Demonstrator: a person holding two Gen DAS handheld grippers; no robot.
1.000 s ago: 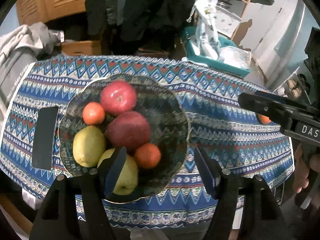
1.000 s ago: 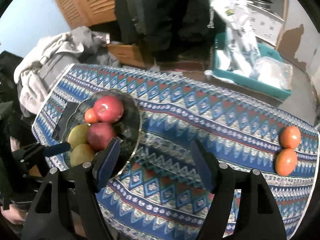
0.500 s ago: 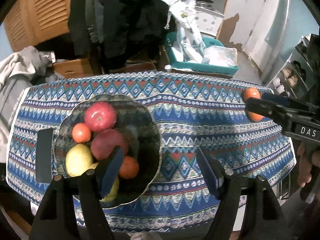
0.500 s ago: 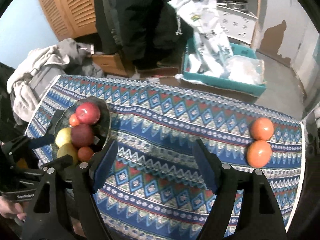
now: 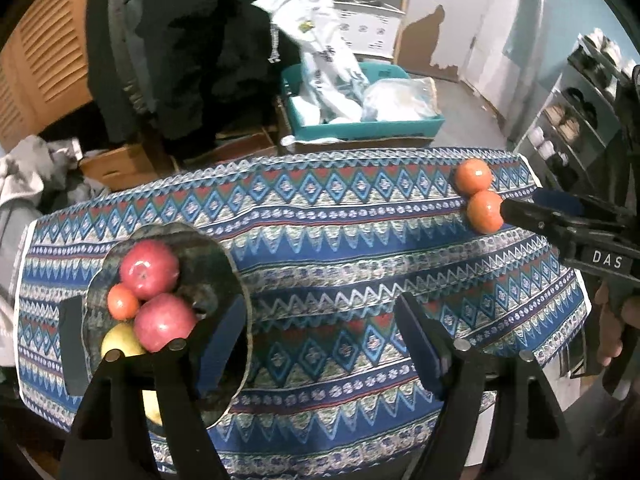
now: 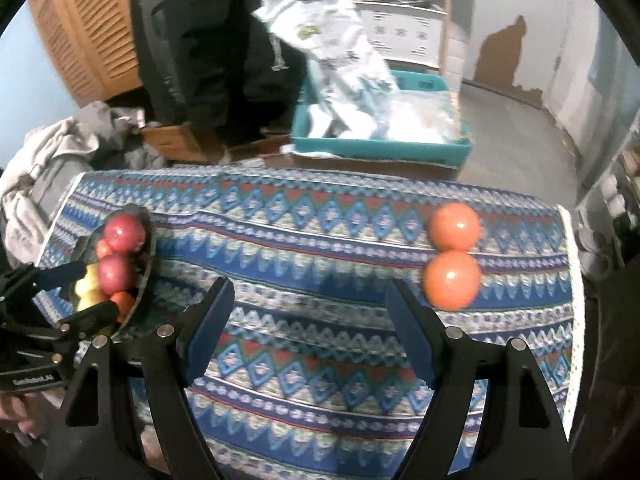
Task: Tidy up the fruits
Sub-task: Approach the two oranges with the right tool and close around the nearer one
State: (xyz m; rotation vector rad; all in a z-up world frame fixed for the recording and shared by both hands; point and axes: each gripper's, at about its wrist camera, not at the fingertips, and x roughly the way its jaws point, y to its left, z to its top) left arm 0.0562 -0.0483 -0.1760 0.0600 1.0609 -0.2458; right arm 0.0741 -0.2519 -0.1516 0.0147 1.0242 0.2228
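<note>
Your right gripper (image 6: pixel 310 320) has just been spreading its empty jaws; centre them over the nearer orange (image 6: pixel 451 279) at the tabletop's right edge. Left gripper (image 5: pixel 320 344) is spread, empty, beside the bowl (image 5: pixel 224 256).

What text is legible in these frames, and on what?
"DAS": white letters on the black body of the right gripper, seen from the left wrist view.
Small white lettering on the left gripper body, seen from the right wrist view: too blurred to read.
Print on the white bag in the teal crate: too small and blurred to read.
Nothing else legible.
</note>
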